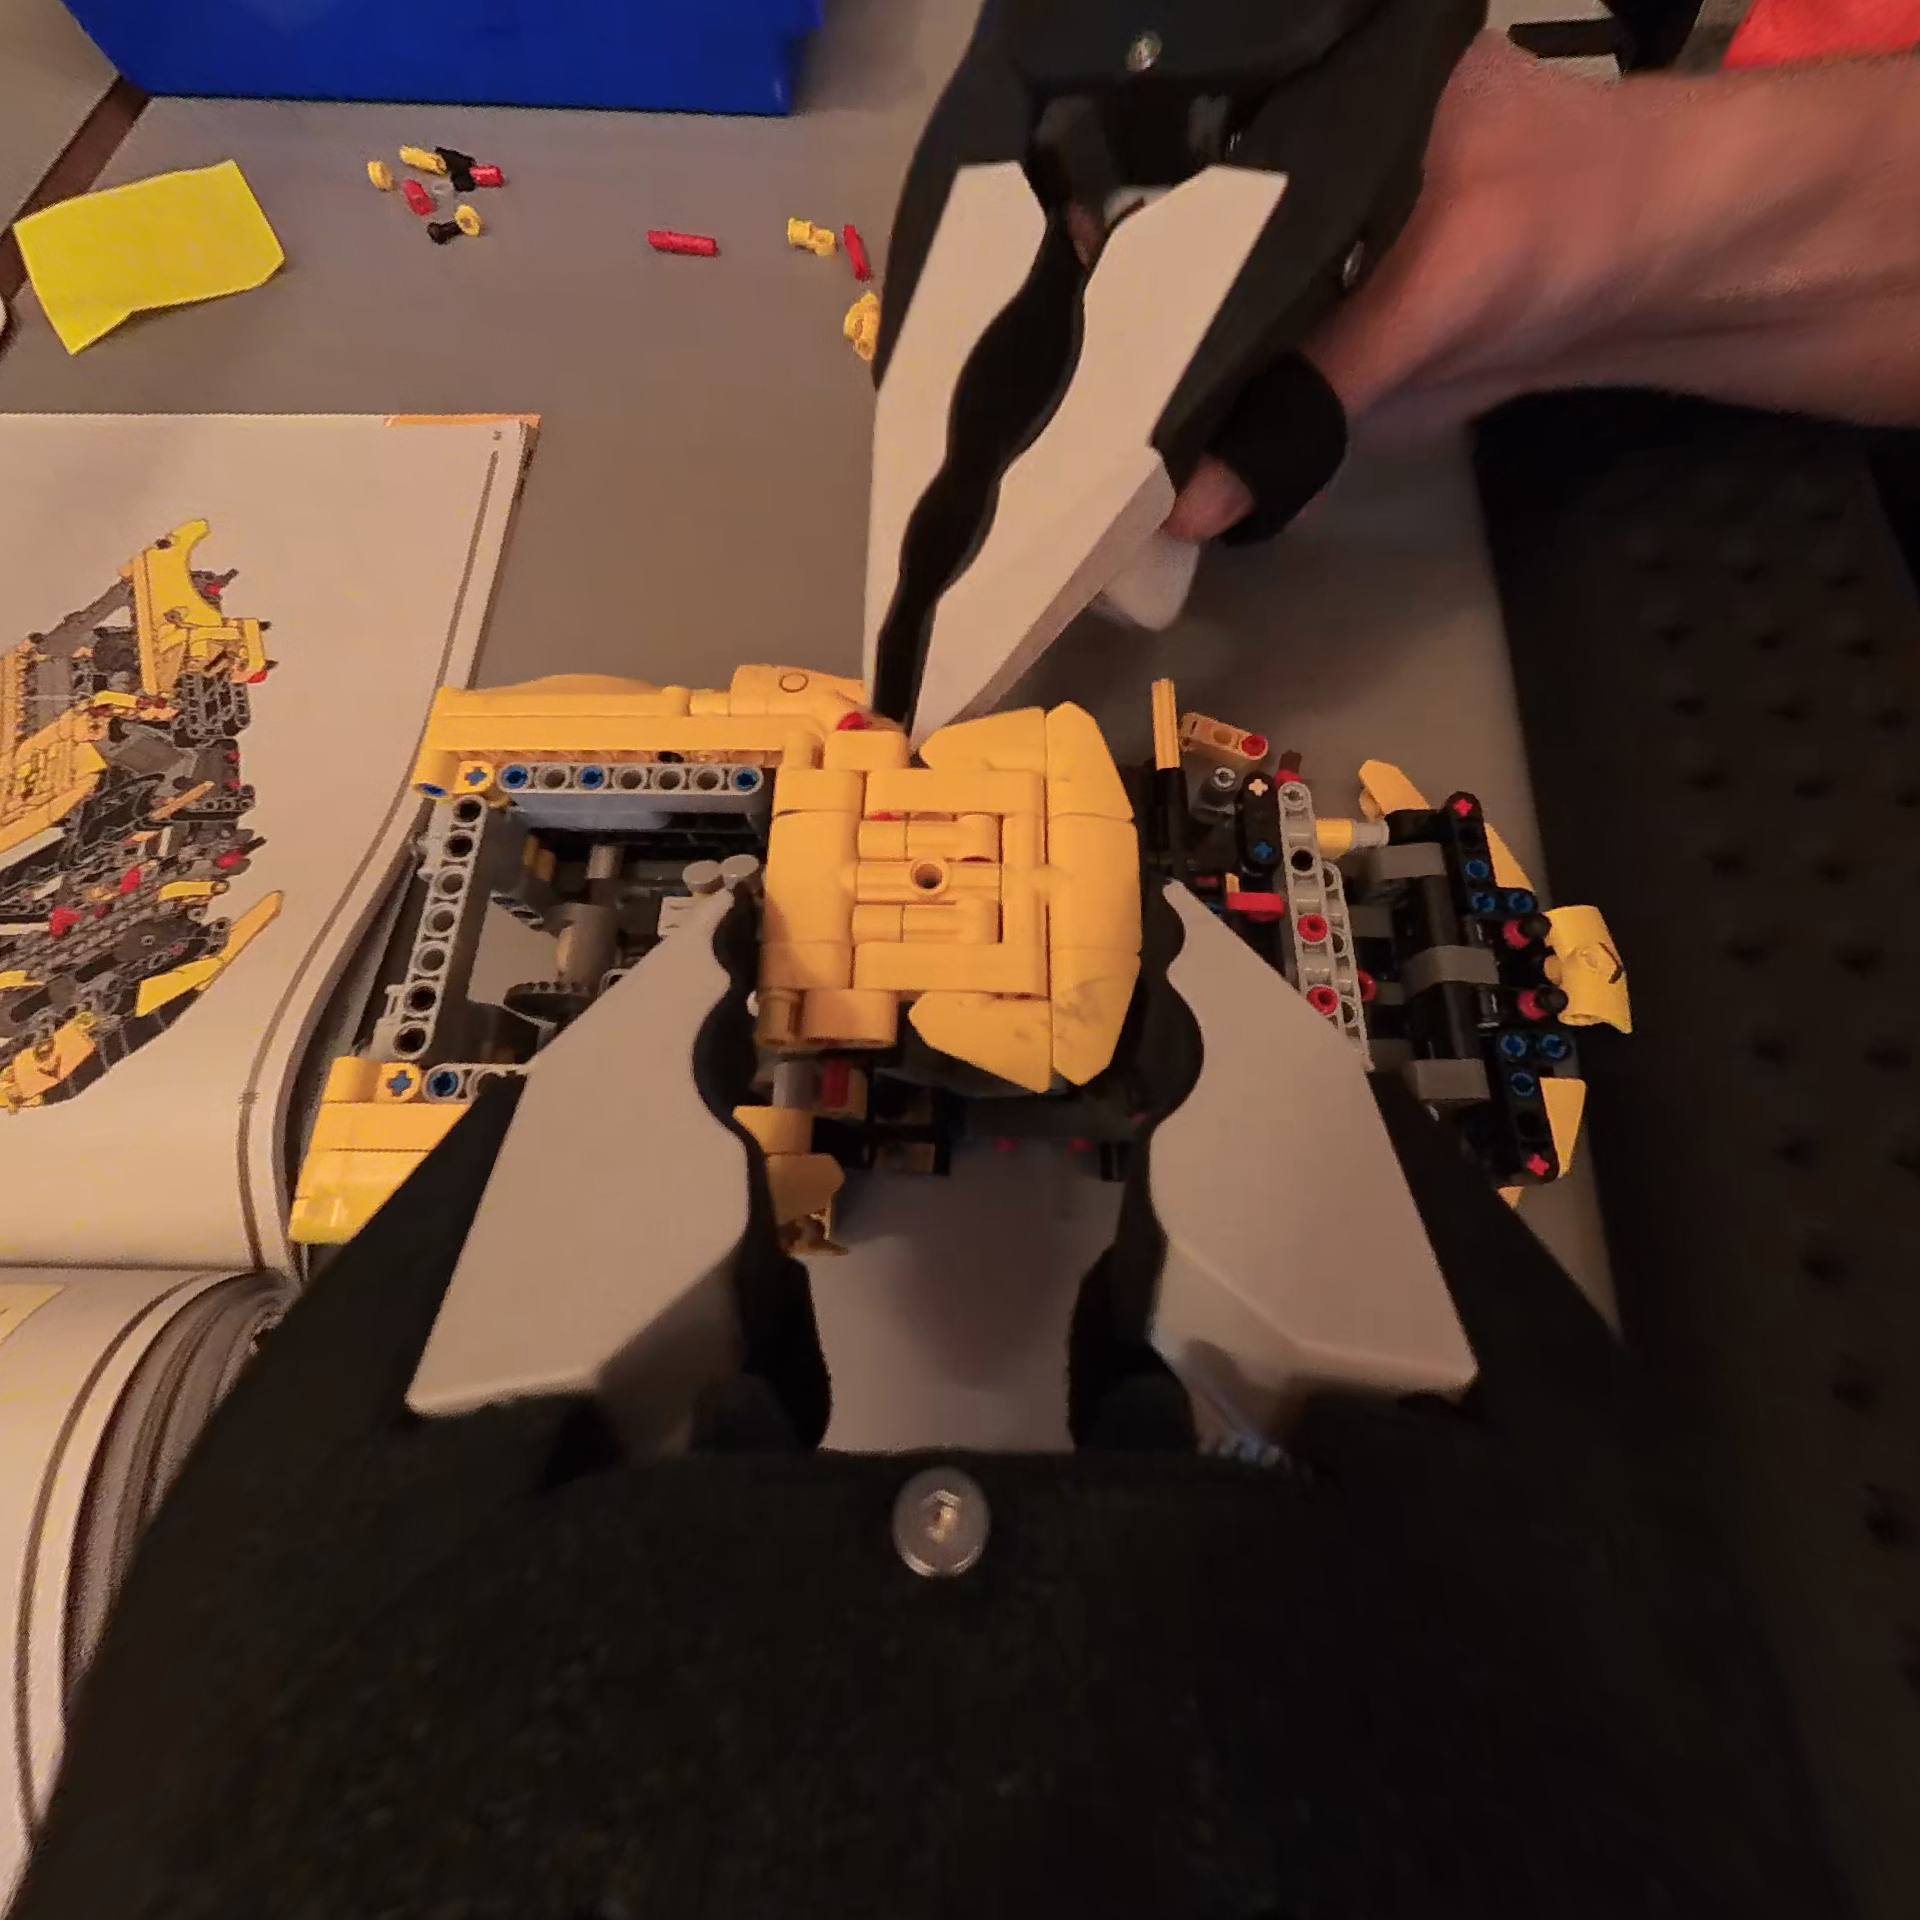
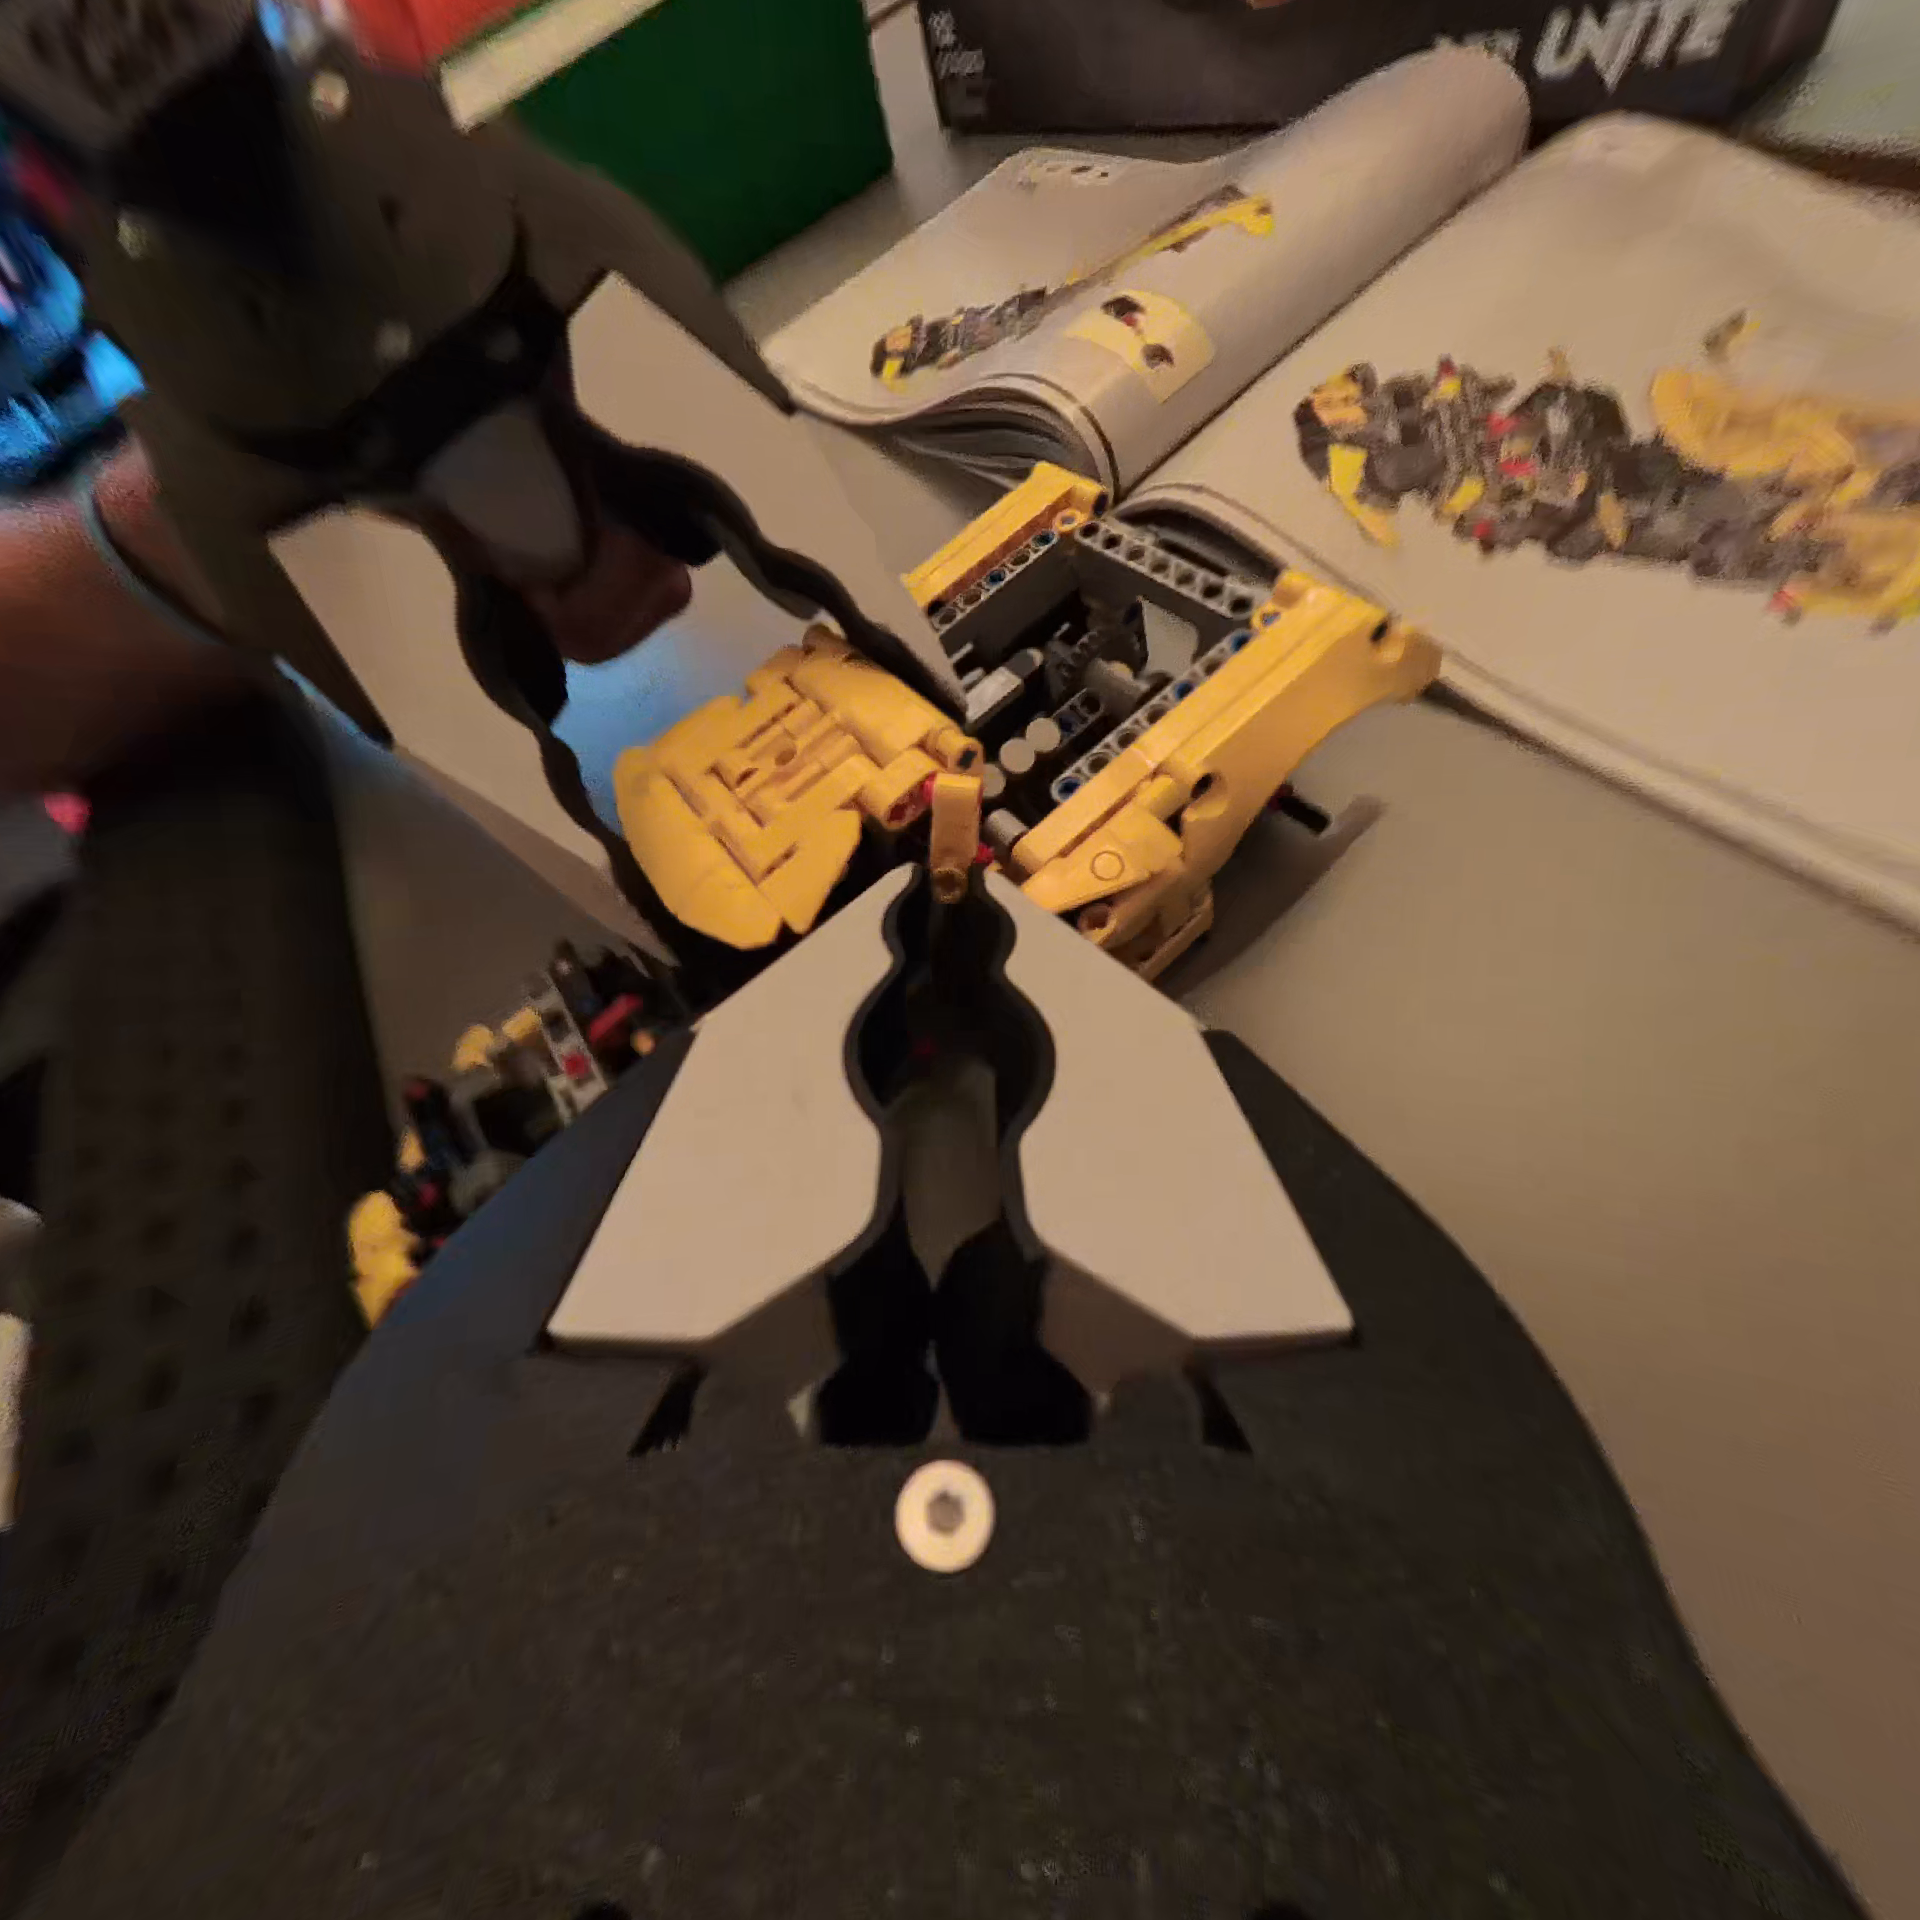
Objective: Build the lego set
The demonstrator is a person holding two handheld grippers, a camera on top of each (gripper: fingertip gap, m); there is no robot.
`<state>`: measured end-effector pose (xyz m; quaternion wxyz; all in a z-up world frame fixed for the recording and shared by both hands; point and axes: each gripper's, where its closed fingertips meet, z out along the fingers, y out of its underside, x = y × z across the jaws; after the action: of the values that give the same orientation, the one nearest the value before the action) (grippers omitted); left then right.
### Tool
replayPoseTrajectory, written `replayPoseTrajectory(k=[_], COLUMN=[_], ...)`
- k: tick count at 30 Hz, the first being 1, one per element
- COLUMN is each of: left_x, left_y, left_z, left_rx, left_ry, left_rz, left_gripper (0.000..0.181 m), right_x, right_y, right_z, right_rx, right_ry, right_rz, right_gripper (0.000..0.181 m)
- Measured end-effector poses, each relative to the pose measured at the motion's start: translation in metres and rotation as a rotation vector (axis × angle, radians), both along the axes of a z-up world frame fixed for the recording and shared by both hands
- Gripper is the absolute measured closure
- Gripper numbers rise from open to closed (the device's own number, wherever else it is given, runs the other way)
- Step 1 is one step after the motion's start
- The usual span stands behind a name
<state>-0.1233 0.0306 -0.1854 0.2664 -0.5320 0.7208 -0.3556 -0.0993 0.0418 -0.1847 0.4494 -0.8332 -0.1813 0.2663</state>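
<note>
A partly built yellow, grey and black lego model lies on the grey table. My left gripper straddles the model's yellow central block, one finger pressed on each side. One of its fingers shows in the right wrist view beside the same block. My right gripper is shut on a small yellow piece with a red pin, held against the model next to the block. In the left wrist view it comes down from above, its tips at the block's far edge.
An open instruction booklet lies to the left, touching the model; it also shows in the right wrist view. Small loose pieces and a yellow sheet lie farther back. A blue bin, a green bin and a black box stand behind. The grippers are tip to tip, or close to it.
</note>
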Motion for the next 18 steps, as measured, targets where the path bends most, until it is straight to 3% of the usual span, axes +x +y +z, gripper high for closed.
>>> replayPoseTrajectory(k=[4, 7, 10, 13, 18], left_x=[-0.001, -0.002, -0.003, -0.003, -0.003], left_y=[-0.001, -0.001, -0.002, -0.002, -0.002], left_z=[0.000, 0.001, 0.001, 0.001, 0.001], left_rx=[-0.007, -0.014, -0.024, -0.030, -0.023], left_ry=[-0.010, -0.020, -0.026, -0.034, -0.039], left_rz=[-0.014, -0.033, -0.050, -0.052, -0.050], left_gripper=[0.107, 0.107, 0.107, 0.107, 0.107], right_x=[0.008, 0.007, 0.004, 0.005, 0.005], right_y=[-0.001, -0.001, -0.002, -0.001, 0.004], right_z=[0.012, 0.025, 0.017, 0.002, 0.003], right_rx=[0.199, 0.415, 0.351, 0.316, 0.360], right_ry=[-0.288, -0.321, -0.237, -0.291, -0.318], right_rz=[0.149, 0.292, 0.400, 0.441, 0.411], right_gripper=[0.176, 0.176, 0.176, 0.176, 0.176])
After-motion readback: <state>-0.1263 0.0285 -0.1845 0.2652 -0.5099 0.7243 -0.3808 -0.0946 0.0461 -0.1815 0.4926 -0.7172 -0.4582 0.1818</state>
